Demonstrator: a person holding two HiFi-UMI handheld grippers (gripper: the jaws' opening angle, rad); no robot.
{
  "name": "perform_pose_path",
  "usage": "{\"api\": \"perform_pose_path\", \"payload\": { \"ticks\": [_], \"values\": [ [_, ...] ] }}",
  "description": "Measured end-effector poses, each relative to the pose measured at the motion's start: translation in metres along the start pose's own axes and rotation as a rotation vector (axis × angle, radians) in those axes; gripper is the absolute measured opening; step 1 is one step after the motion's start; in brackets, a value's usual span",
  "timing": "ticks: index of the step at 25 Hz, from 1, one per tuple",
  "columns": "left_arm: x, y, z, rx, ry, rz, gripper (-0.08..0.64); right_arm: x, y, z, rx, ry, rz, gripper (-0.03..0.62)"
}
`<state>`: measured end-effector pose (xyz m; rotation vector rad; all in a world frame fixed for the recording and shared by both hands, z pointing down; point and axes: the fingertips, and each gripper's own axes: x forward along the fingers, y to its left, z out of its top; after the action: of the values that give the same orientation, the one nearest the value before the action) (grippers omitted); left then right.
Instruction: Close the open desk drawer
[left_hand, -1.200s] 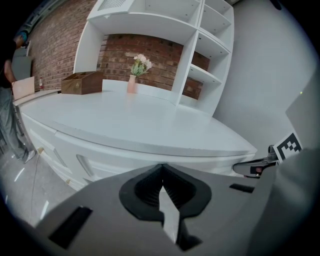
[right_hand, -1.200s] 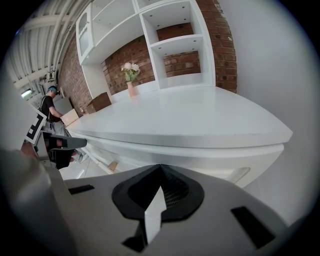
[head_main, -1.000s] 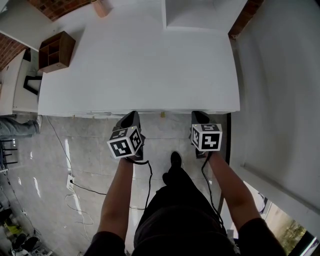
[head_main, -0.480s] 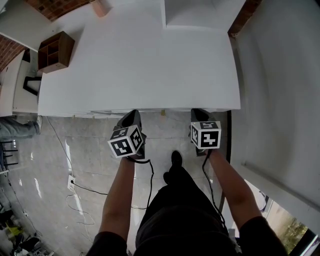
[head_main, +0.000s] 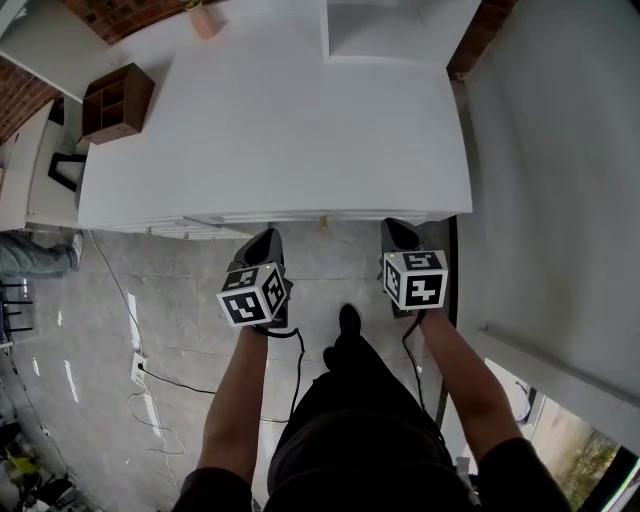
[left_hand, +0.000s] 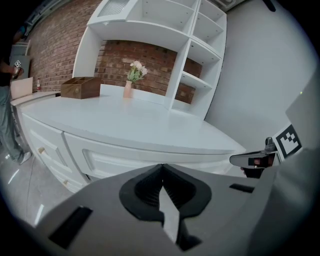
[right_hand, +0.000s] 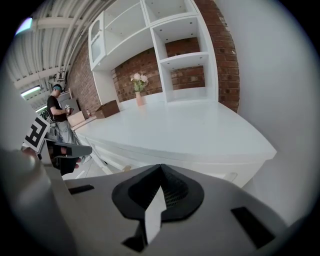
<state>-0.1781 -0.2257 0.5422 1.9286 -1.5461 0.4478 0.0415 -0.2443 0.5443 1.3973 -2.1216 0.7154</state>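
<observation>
Left gripper (head_main: 264, 238): fingers (left_hand: 145, 192) closed together, nothing held. Drawer (left_hand: 130, 161) lies straight ahead of these fingers, near but apart, no contact. Its front stands slightly proud of worktop (head_main: 280, 130) edge. Drawer's long axis runs side to side, square across line of fingers. Right gripper (head_main: 396, 230): fingers (right_hand: 175, 192) likewise pressed together, empty; drawer sits ahead and off to their left. Judgement: left gripper is nearer, and level push straight forward against drawer front looks enough to seat it.

R tool (right_hand: 159, 169) – jaws together, nr desk (right_hand: 200, 131).
</observation>
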Motion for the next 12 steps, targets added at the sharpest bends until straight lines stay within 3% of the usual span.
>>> {"api": "perform_pose_path", "payload": {
  "ticks": [12],
  "values": [
    [-0.058, -0.024, 0.011, 0.071, -0.106, -0.021, 0.011, -0.058, 0.036, 0.019, -0.035, -0.128, 0.061, 0.005]
  ]
}}
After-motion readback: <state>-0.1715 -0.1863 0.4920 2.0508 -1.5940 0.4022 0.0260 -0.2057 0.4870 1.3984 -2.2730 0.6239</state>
